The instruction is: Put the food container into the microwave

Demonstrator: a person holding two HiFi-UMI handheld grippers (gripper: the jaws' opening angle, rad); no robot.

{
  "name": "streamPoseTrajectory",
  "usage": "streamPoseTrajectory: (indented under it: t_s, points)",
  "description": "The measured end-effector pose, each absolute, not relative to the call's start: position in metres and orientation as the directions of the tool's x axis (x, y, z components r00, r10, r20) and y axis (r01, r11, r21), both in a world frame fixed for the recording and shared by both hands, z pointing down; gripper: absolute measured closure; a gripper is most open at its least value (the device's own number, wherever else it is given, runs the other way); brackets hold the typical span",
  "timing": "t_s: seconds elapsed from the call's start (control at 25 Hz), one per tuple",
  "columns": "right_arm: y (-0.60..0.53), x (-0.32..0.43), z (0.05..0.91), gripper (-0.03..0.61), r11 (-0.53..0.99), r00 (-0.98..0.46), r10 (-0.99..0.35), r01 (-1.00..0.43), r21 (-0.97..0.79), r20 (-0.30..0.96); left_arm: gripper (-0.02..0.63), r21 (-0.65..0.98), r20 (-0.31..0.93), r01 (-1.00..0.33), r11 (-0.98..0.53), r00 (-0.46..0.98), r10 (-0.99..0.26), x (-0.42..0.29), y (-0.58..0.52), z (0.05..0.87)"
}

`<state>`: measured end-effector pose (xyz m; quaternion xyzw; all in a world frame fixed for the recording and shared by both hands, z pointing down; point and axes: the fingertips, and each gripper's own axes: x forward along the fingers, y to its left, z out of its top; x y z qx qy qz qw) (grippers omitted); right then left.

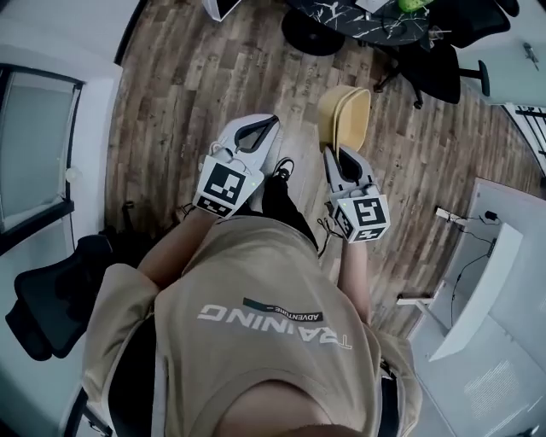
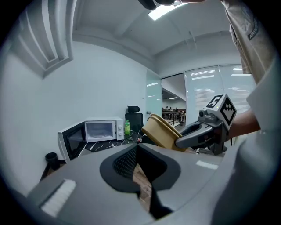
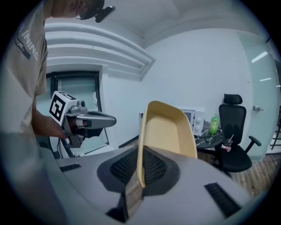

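A yellow food container [image 1: 345,111] hangs over the wooden floor, tilted on edge, with my right gripper [image 1: 344,158] shut on its near rim. In the right gripper view the container [image 3: 169,132] rises straight out of the right gripper [image 3: 139,154]. My left gripper [image 1: 256,132] is held beside it, apart from it, shut on nothing. In the left gripper view the left gripper [image 2: 138,154] points toward a white microwave [image 2: 103,129], far off on a dark table, with its door [image 2: 72,140] swung open. The microwave [image 3: 197,121] is partly hidden behind the container.
A green bottle [image 2: 127,127] stands right of the microwave, and a black office chair [image 3: 235,132] is beside the round dark table [image 1: 358,21]. Another black chair [image 1: 51,299] sits at my left. A white desk [image 1: 503,282] stands at my right. Wooden floor [image 1: 188,94] lies ahead.
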<state>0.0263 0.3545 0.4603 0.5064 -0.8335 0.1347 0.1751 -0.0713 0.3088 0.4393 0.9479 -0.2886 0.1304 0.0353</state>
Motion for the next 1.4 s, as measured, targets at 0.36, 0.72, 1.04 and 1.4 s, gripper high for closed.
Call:
streamPoseTrajectory:
  t_s: [0.36,0.72,1.04,1.4]
  points:
    - [0.294,0.072,0.467,0.552,0.566,-0.49,-0.762,-0.821,0.068,0.424,0.623,-0.02,0.291,-0.61,-0.792,0.754,-0.588,-0.018,0.256,0.416]
    - [0.237,0.104,0.485,0.552,0.637,-0.592,-0.7,-0.771,-0.027,0.399,0.623,-0.061,0.308,-0.666,-0.743,0.696,-0.649,0.026,0.214,0.411]
    - [0.203,0.104,0.486,0.552,0.713,-0.645,-0.642,-0.701,0.012,0.414,0.623,-0.087,0.337,-0.675,-0.733,0.672,-0.659,0.039,0.186,0.414]
    - [0.165,0.09,0.489,0.552,0.673,-0.609,-0.662,-0.739,-0.01,0.437,0.623,-0.066,0.316,-0.663,-0.746,0.695,-0.645,0.026,0.133,0.423]
